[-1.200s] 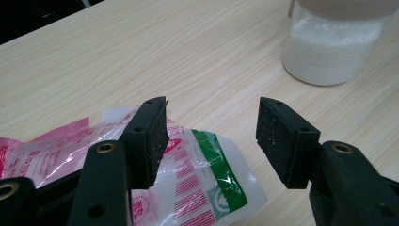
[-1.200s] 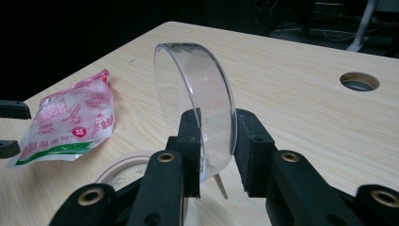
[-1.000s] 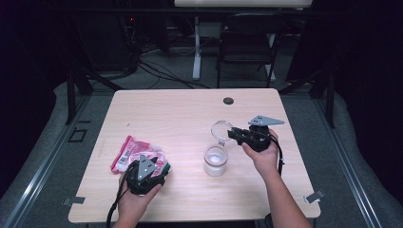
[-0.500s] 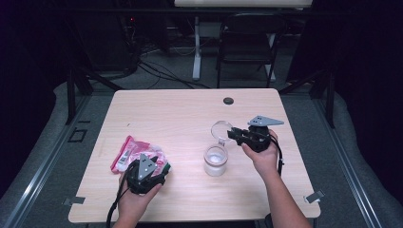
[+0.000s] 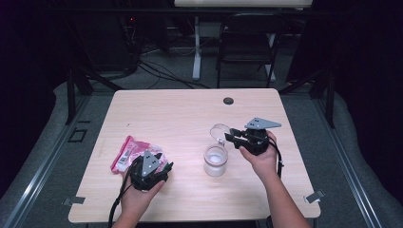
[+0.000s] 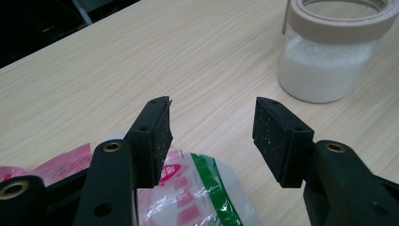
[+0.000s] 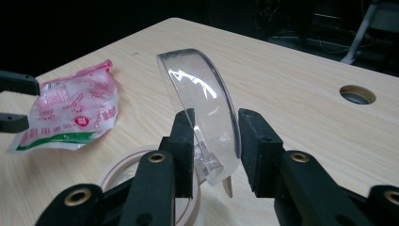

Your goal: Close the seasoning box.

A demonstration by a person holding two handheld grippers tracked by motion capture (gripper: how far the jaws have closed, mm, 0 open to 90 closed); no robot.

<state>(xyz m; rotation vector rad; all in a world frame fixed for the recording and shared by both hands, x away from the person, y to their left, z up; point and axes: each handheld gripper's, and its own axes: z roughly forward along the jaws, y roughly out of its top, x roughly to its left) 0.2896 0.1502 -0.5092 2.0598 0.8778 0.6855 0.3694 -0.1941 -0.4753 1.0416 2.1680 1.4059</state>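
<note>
Two tongs share the work: the right tongs (image 7: 214, 153), just widening, loosely bracket the clear hinged lid (image 7: 202, 113) so the sugar-filled glass jar (image 5: 215, 160) stays uncovered, while the left tongs (image 6: 211, 136), gaping and just narrowing, poise over the crinkled pink plastic packet (image 5: 129, 153) on the tabletop (image 5: 180, 111).

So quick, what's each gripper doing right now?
Left gripper: open, above the bag.
Right gripper: jaws just opened, clear lid between them.

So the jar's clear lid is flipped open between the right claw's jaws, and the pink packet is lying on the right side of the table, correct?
Not quite. The clear lid does stand flipped up between the jaws of the right claw, above the jar, but the pink packet lies on the left side of the table, by the left claw. The high view shows it.
</note>
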